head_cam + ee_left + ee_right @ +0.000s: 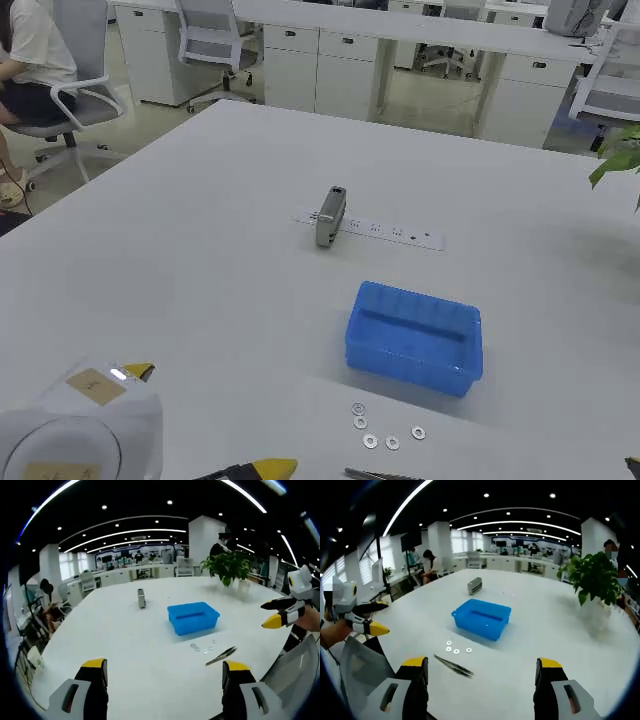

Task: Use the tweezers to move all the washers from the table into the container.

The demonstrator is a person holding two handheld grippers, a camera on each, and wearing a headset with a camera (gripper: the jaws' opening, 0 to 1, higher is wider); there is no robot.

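L gripper [164,665] & R gripper [481,662] hover at worktop's [200,250] near edge, jaws spread, empty, w/ tweezers [453,666] untouched there & washers [456,648] just beyond, near blue container [480,622], so pickup not begun; next needs one gripper pinching the tweezers.

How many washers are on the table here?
5 washers, all on the table just in front of the blue container: two at the cluster's left and three nearer the tweezers. Part of the container's floor is hidden.
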